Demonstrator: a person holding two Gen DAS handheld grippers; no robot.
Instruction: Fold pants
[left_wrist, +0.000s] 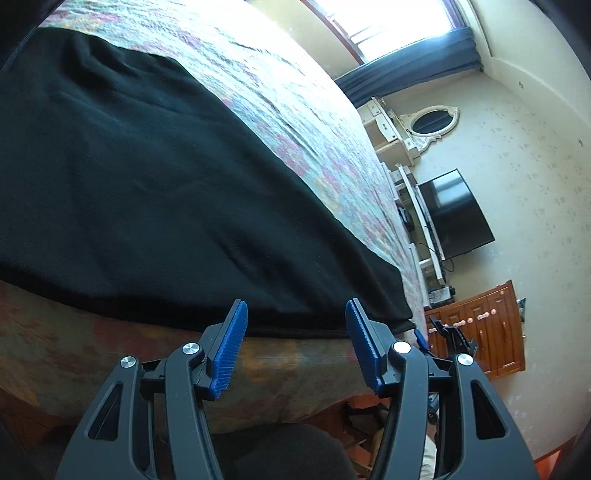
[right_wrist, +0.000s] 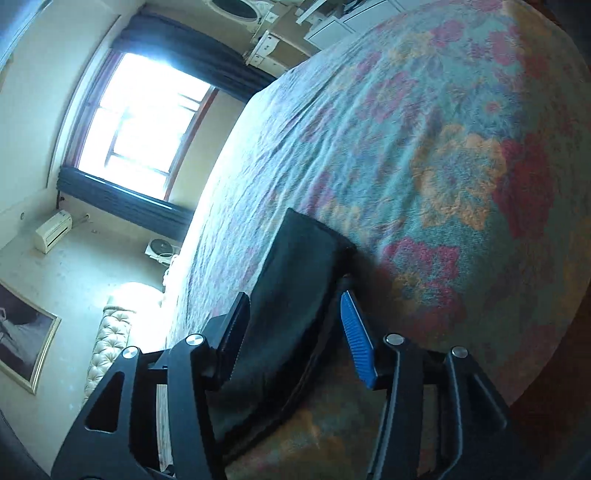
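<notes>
Left wrist view: the left tool (left_wrist: 296, 334) occupies the lower centre of the frame. Its two blue pads (left_wrist: 231, 350) are spread apart with nothing between them. The pad tips sit just below the near edge of the black pants (left_wrist: 147, 192); contact cannot be confirmed. The pants lie flat across the left and centre of the frame on the bed (left_wrist: 295, 122), which carries a floral cover in teal, pink and orange. The near edge of the pants runs along the bed edge. At the right of the frame are a dark television (left_wrist: 456, 214), an oval mirror (left_wrist: 434, 120) and a wooden cabinet (left_wrist: 480, 328). A small part of the right tool (left_wrist: 448, 336) shows in front of the cabinet.

Right wrist view: the right tool (right_wrist: 295, 321) occupies the lower centre of the frame. Its pads are spread. A folded end of the pants (right_wrist: 291, 295) lies between them, nearer the left pad; the pads are not pressing on it. The floral bed (right_wrist: 443, 147) fills the right and centre. A bright window (right_wrist: 144, 122) with dark curtains is at upper left, and a framed picture (right_wrist: 22, 339) at lower left.
</notes>
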